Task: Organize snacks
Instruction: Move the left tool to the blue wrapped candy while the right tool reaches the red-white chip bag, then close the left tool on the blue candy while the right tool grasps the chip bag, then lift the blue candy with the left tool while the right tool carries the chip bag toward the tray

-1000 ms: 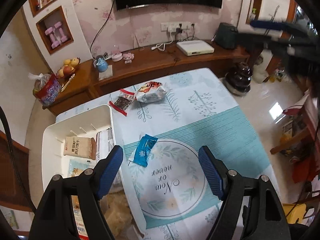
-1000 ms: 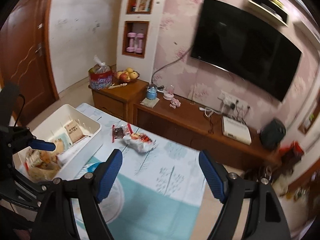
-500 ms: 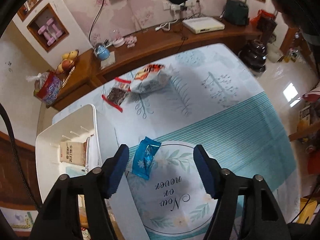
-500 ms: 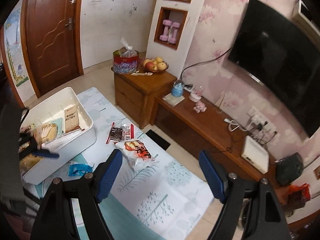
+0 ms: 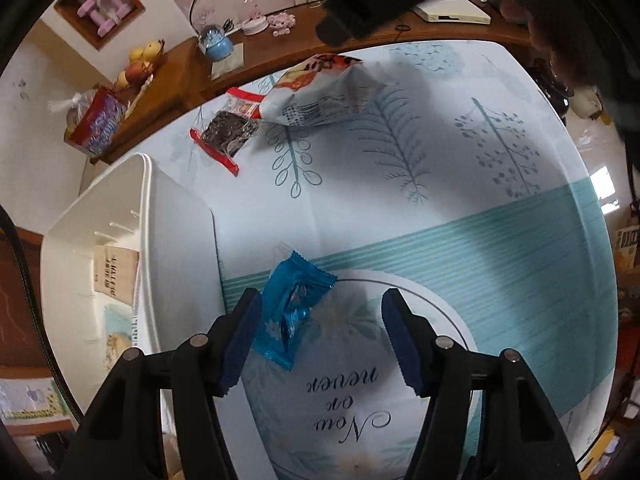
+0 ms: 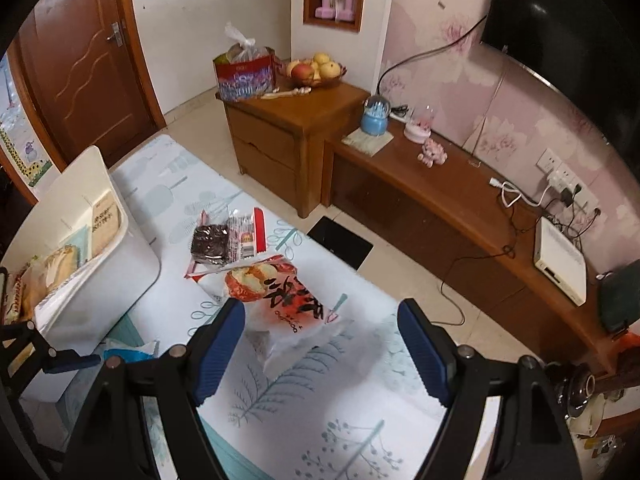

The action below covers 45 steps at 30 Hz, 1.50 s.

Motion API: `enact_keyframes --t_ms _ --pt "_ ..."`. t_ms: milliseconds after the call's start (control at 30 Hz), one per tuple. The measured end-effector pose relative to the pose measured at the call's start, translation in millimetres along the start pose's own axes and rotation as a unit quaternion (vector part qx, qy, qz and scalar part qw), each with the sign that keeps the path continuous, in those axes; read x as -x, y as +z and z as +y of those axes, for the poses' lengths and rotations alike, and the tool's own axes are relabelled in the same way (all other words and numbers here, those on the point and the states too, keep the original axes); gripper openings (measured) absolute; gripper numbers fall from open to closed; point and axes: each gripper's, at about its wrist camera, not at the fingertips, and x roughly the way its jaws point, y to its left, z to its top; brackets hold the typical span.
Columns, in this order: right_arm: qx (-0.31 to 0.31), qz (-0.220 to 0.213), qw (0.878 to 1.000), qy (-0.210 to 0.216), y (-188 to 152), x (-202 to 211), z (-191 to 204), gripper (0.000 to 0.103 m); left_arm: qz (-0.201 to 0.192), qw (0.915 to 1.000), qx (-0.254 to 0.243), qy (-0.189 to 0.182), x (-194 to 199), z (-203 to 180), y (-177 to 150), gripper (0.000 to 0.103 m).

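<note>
1. Left wrist view: the left gripper (image 5: 320,336) points steeply down at the counter (image 5: 460,208), which is covered by a pale cloth with leaf prints and a teal band. Its jaws, about half open, have just been closing; they hold nothing.
2. A small shiny blue foil snack packet (image 5: 290,308) lies flat at lower centre, partly between the jaws and hard against the left finger (image 5: 240,332), well clear of the right one. Its long axis runs from upper right to lower left.
3. The white plastic storage bin (image 5: 176,248) stands just left of the packet.
4. Right wrist view: the right gripper (image 6: 320,344), wide open and empty, hovers over a white and red printed snack bag (image 6: 288,304) at frame centre, which lies towards its left finger.
5. Judgement: the left gripper is nearer the blue packet and should shift left before closing.
</note>
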Motion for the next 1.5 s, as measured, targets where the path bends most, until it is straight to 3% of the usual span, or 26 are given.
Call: enact_keyframes --t_ms 333,500,833,900,967,1233,1500 --pt "0.01 0.009 1.0 0.028 5.1 -30.8 11.1 0.079 0.023 0.9996 0.003 -0.018 -21.1 7.1 13.6 0.061" --pt "0.018 0.024 0.999 0.034 7.5 -47.8 16.1 0.079 0.032 0.9993 -0.001 -0.021 -28.1 4.9 14.6 0.055" --pt "0.007 0.046 0.995 0.085 7.7 -63.0 22.2 0.079 0.041 0.9988 -0.018 -0.021 -31.5 2.3 9.1 0.054" --pt "0.003 0.049 0.995 0.082 5.8 -63.4 23.0 0.079 0.041 0.9987 -0.018 -0.023 -30.4 1.4 9.0 0.049" --pt "-0.005 0.064 0.995 0.079 2.8 -67.3 22.5 0.071 0.04 0.9989 -0.02 -0.018 -29.5 -0.9 7.3 0.047" --pt "-0.081 0.058 0.991 0.088 -15.8 -57.4 0.9 0.056 0.036 0.999 -0.021 -0.017 -25.3 -0.6 3.2 0.038" --pt "-0.211 0.029 0.974 0.083 -69.8 -19.4 -31.2 0.053 0.034 0.9988 -0.025 -0.025 -22.0 -1.2 -1.2 0.031"
